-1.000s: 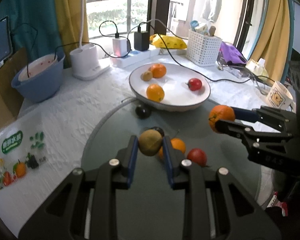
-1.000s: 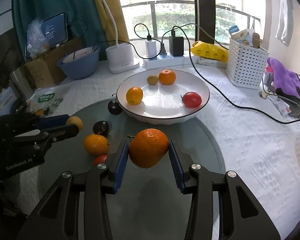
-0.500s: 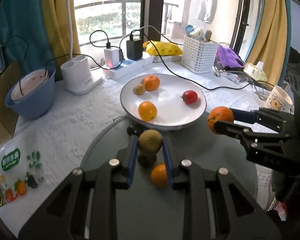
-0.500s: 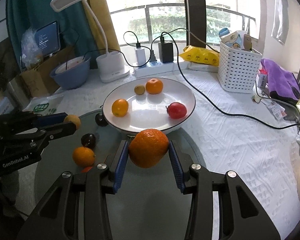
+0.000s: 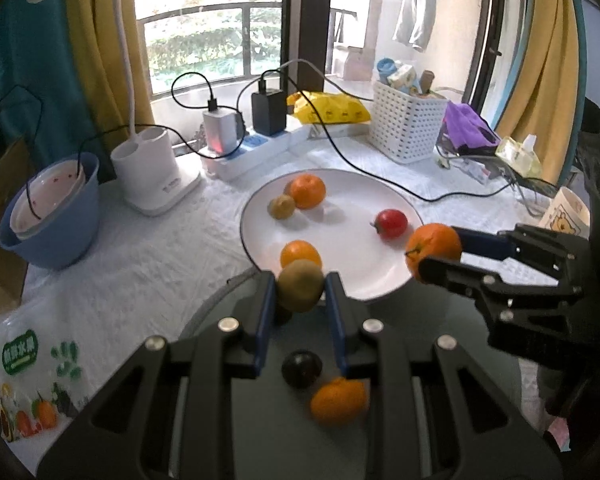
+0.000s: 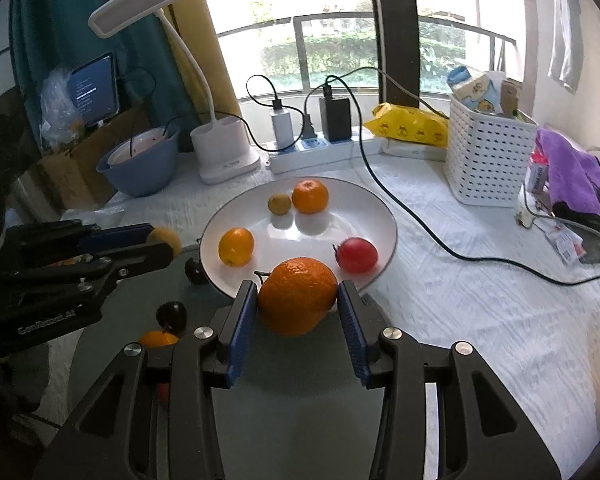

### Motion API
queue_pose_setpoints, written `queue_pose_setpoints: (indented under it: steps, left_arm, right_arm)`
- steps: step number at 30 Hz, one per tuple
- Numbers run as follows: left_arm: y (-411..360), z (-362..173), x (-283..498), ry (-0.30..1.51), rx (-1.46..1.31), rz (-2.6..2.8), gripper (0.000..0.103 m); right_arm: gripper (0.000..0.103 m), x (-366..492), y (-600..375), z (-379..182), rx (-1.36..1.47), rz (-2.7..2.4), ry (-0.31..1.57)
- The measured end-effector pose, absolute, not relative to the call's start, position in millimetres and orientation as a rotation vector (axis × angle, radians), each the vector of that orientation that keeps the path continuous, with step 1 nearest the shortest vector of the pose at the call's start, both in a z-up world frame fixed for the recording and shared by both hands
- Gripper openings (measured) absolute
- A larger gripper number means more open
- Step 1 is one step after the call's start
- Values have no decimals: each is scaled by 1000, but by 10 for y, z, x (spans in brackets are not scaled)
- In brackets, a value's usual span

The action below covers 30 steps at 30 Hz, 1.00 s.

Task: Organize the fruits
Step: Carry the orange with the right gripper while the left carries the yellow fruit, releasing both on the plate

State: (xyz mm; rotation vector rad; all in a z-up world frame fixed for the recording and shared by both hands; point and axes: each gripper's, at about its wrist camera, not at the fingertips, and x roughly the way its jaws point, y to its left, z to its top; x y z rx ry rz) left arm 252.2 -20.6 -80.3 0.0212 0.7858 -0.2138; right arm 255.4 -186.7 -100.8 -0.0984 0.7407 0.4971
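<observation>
My left gripper (image 5: 301,291) is shut on a green-brown kiwi (image 5: 301,285), held at the near rim of the white plate (image 5: 352,280). My right gripper (image 6: 298,300) is shut on a large orange (image 6: 298,295), also at the plate's (image 6: 384,216) near rim; this same orange (image 5: 434,249) shows in the left wrist view. On the plate lie two oranges (image 5: 307,191) (image 5: 300,253), a small kiwi (image 5: 282,206) and a red fruit (image 5: 391,223). On the round glass mat (image 5: 236,420) lie a dark fruit (image 5: 301,369) and an orange (image 5: 339,400).
A blue bowl (image 5: 50,216) and a white lamp base (image 5: 156,176) stand at the back left. A power strip (image 6: 320,150) with chargers, a cable across the cloth, a white basket (image 6: 488,160) and a purple cloth (image 6: 576,172) crowd the back and right. A printed bag (image 5: 24,384) lies left.
Both grippers have carried their fruit forward toward the plate and a little higher. The loose fruit on the glass mat has slid back under the fingers in both views.
</observation>
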Motion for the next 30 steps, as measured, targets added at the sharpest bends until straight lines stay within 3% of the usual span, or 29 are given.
queue_pose_setpoints:
  steps: [30]
  left_arm:
    - [-116,-1080,3343,853,-57,-207,26]
  right_arm:
    - [44,3348,-1702,-1155,-132,476,752]
